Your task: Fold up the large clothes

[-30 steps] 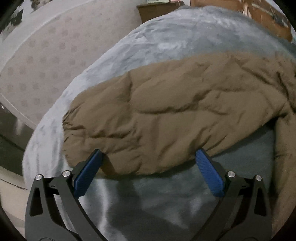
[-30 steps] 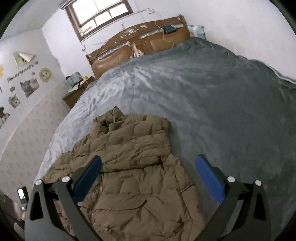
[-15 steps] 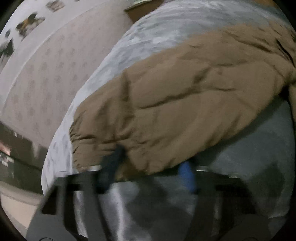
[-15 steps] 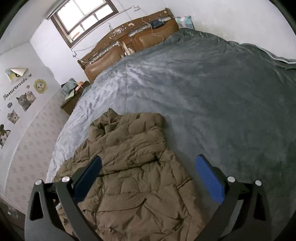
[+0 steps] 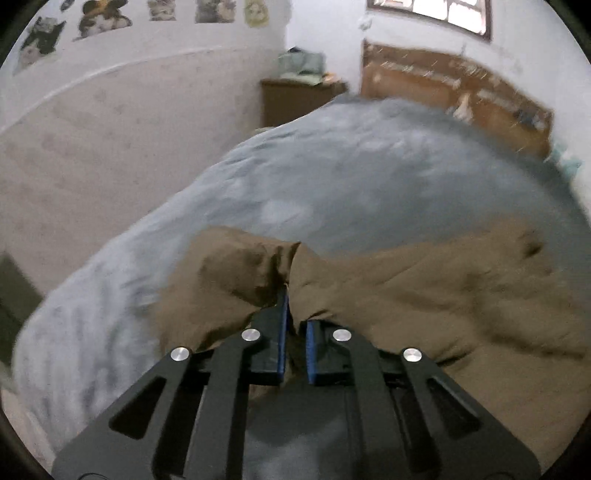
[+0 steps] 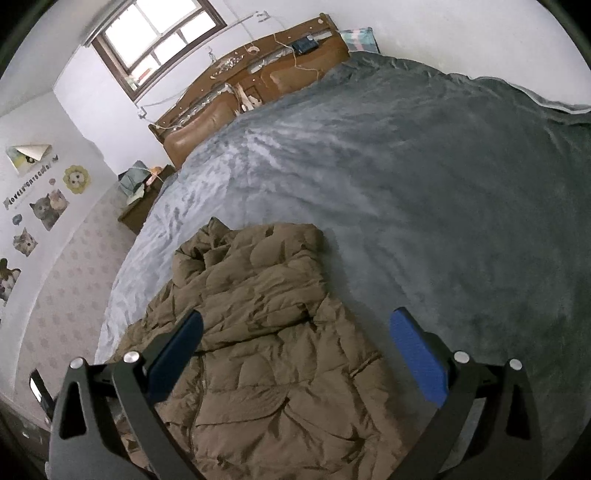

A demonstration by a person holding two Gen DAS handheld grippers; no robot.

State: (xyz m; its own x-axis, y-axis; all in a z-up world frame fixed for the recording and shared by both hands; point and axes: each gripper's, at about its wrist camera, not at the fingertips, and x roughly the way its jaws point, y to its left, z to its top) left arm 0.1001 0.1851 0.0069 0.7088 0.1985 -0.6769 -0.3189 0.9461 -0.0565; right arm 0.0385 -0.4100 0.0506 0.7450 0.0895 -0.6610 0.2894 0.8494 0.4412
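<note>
A brown quilted jacket (image 6: 258,332) lies spread on the grey-blue bed cover (image 6: 424,184), its collar toward the headboard. In the left wrist view my left gripper (image 5: 293,317) is shut on the edge of the brown jacket (image 5: 424,295), and the pinched cloth bunches up above the blue pads (image 5: 282,332), lifted off the bed cover (image 5: 332,184). My right gripper (image 6: 295,350) hangs open above the jacket's lower half. Nothing sits between its blue pads (image 6: 417,354), and it is apart from the cloth.
A wooden headboard (image 6: 251,81) with clutter and cables stands at the far end under a window (image 6: 159,33). A bedside cabinet (image 6: 144,199) sits by the left wall, which carries cat stickers (image 6: 48,206). The right of the bed cover is bare.
My left gripper closed from wide open onto the jacket's edge and rose, pulling the cloth up; its view swung up to show the wall and headboard. The right gripper barely moved.
</note>
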